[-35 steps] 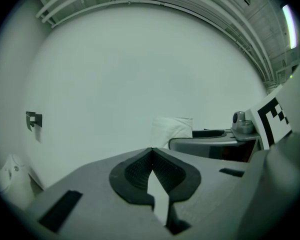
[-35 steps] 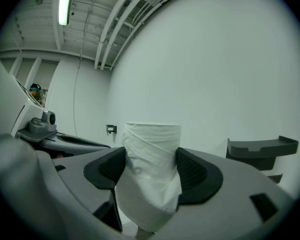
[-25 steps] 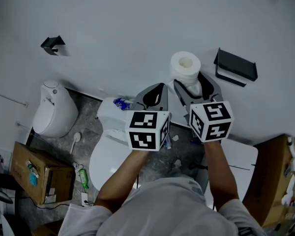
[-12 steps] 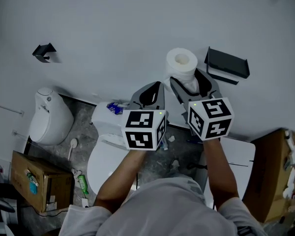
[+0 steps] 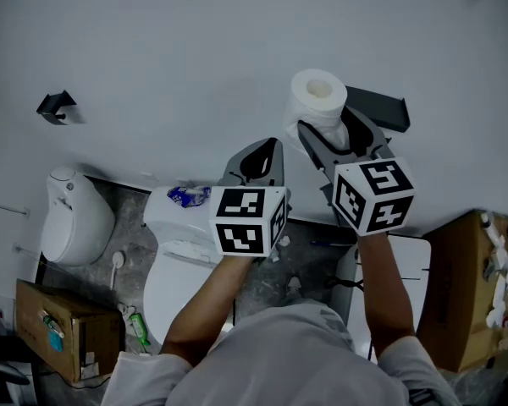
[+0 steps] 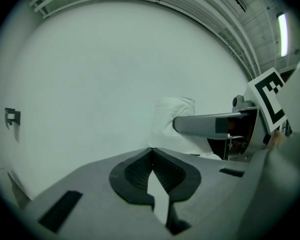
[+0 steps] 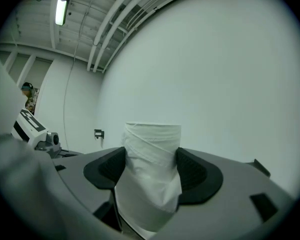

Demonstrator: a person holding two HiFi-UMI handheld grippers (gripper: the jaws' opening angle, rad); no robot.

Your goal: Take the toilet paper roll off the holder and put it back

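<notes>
Head view: my right gripper (image 5: pixel 339 135) pinches the toilet paper roll (image 5: pixel 320 98), off the holder (image 5: pixel 384 108) and just beside its left edge. Left gripper view: my left gripper (image 6: pixel 151 170) is pressed together, empty. Right gripper view: the pads squeeze the roll's sides. I judge this the return step; next I must line the core up with the holder.

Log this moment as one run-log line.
left tool: shut, empty | right tool: shut on toilet paper roll, upright | holder: beside roll, bare | stage: roll in hand
</notes>
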